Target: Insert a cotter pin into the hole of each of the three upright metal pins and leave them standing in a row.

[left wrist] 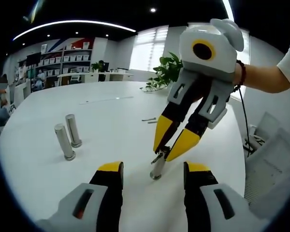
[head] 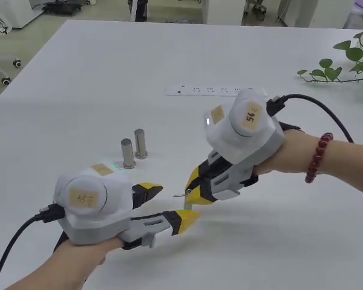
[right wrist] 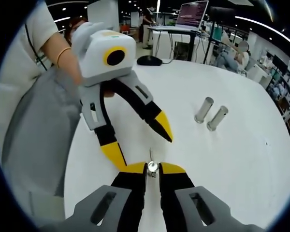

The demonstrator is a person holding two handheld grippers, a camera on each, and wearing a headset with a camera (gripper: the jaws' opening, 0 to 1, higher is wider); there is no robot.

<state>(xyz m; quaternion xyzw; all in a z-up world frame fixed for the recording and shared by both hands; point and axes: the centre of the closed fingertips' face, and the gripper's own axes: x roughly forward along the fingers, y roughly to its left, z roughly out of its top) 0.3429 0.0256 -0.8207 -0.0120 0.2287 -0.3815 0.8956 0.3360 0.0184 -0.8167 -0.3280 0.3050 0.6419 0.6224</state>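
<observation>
Right claw [head: 192, 188], low centre, pinched on cotter pin [right wrist: 150, 155] to thread metal pin [left wrist: 158, 166]; left claw [head: 172, 202] wide nearby, likely to steady.

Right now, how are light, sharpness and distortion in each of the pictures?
Head view: even, soft light; faint shadows on the table; metal pins sharp. Left gripper view: fisheye bends the table; windows washed out white. Right gripper view: the cotter pin between the right tongs is thin yet sharp; the table edge curves.
</observation>
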